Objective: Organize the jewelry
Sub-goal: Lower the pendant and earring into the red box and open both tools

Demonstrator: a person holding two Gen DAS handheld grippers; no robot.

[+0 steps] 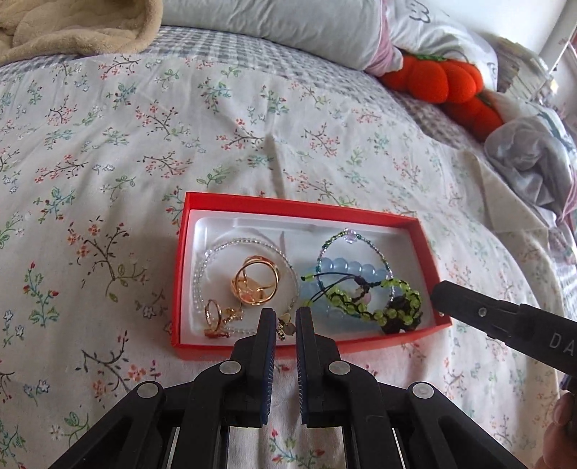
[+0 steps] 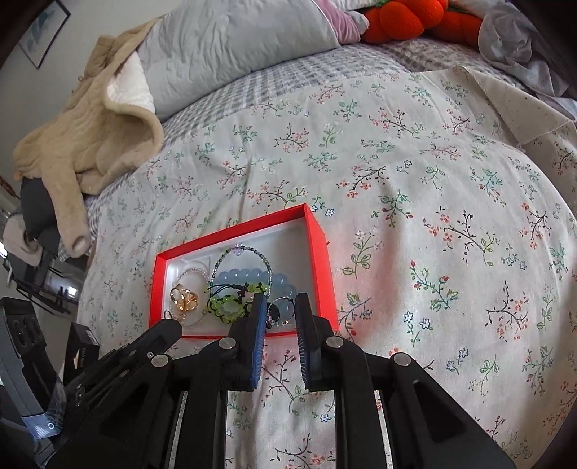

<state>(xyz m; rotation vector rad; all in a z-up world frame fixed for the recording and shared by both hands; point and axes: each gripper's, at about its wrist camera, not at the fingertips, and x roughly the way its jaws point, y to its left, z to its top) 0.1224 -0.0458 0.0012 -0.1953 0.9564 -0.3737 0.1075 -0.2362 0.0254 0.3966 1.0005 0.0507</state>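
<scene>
A red box (image 1: pixel 425 252) with a white liner lies on the floral bedspread (image 1: pixel 108 162). It holds gold rings (image 1: pixel 254 281), a clear bead bracelet (image 1: pixel 202 267), a blue bead bracelet (image 1: pixel 346 268) and green bead bracelets (image 1: pixel 393 306). My left gripper (image 1: pixel 285 313) hangs over the box's near edge, nearly shut, with a small gold charm (image 1: pixel 285 328) filling the narrow gap between its pads. My right gripper (image 2: pixel 279 301) is above the box's (image 2: pixel 321 259) right end, shut on a thin silver ring (image 2: pixel 280 313) with tiny purple beads. One of its fingers (image 1: pixel 447 296) shows at the box's right corner.
Grey pillows (image 1: pixel 274 29), a beige fleece jacket (image 2: pixel 90 144) and orange plush toys (image 1: pixel 432 77) lie at the head of the bed. Crumpled grey cloth (image 1: pixel 530 158) is at the right. A hand (image 1: pixel 562 425) shows at the lower right edge. The bed's left edge drops off beside the jacket.
</scene>
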